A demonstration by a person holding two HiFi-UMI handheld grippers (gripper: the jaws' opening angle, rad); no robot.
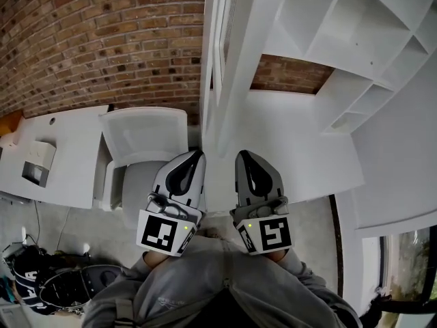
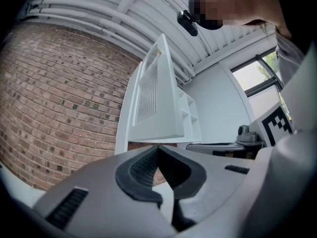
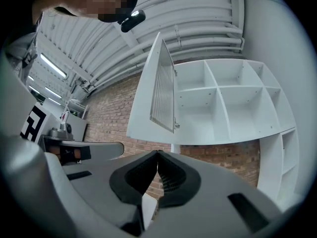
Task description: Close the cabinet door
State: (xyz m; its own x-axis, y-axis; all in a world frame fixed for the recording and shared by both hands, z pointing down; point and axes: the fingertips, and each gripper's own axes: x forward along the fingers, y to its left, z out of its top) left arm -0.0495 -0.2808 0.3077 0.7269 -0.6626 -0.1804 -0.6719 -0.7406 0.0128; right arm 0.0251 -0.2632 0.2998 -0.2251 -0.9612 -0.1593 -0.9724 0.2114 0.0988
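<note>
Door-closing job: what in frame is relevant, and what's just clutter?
Job:
- cabinet door, standing open
- cabinet
- left gripper and right gripper, both shut and empty

Lying about:
- chair
- desk
- bags on the floor
- brick wall

surface: white counter [image 1: 293, 149] | beside: white desk [image 1: 68, 173] | on desk: small white box [image 1: 37, 161]

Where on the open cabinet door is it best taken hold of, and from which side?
Its free near edge. The cabinet door stands out edge-on toward the person and looks thin enough for opened jaws to straddle its frame. Come from the front, probably, then swing it right toward the shelves.
</note>
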